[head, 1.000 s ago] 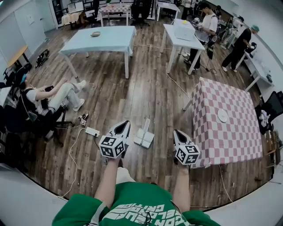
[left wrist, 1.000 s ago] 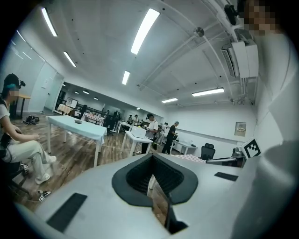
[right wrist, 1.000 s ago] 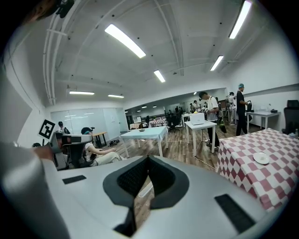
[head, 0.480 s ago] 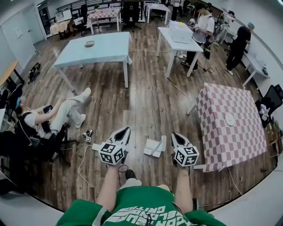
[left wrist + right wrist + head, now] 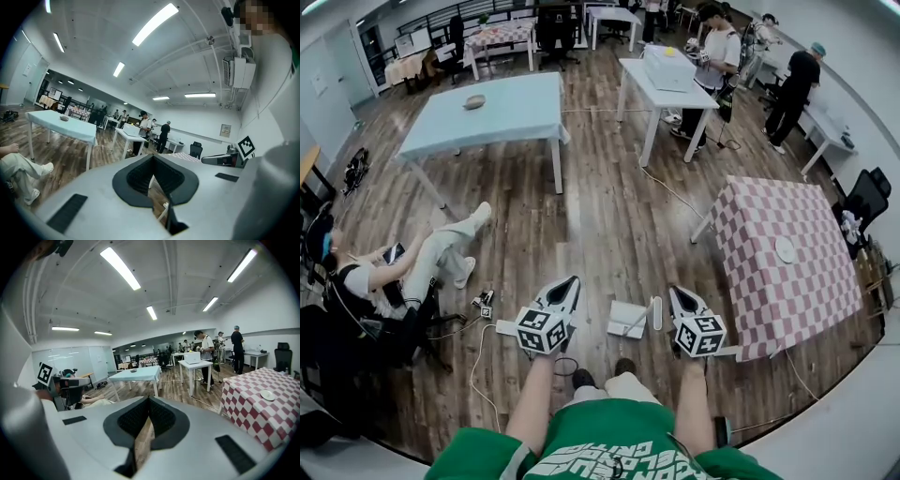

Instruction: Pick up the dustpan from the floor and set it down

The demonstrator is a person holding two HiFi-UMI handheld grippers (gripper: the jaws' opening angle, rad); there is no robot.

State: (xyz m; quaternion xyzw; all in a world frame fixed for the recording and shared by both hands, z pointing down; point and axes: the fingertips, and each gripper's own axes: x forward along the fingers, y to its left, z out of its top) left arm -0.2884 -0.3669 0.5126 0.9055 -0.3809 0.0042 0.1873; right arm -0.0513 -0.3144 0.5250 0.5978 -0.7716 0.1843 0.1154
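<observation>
The white dustpan (image 5: 628, 319) lies flat on the wooden floor, its handle (image 5: 656, 312) on its right side. In the head view it sits between my two grippers, just ahead of my feet. My left gripper (image 5: 571, 281) is to its left, held above the floor, jaws shut with nothing in them. My right gripper (image 5: 676, 292) is just right of the handle, also shut and empty. In the left gripper view the left gripper (image 5: 153, 157) points out across the room. The right gripper (image 5: 148, 399) shows only floor through the slit below its closed tips.
A pink checked table (image 5: 787, 272) stands close on the right, with a white disc (image 5: 785, 248) on it. A power strip (image 5: 504, 327) and cable lie on the floor at the left, near a seated person (image 5: 403, 272). A light blue table (image 5: 487, 108) and a white table (image 5: 661, 80) stand farther off.
The whole view has shifted. The dustpan, earlier ahead of the grippers, now lies between them and nearer my feet. Both grippers stay shut.
</observation>
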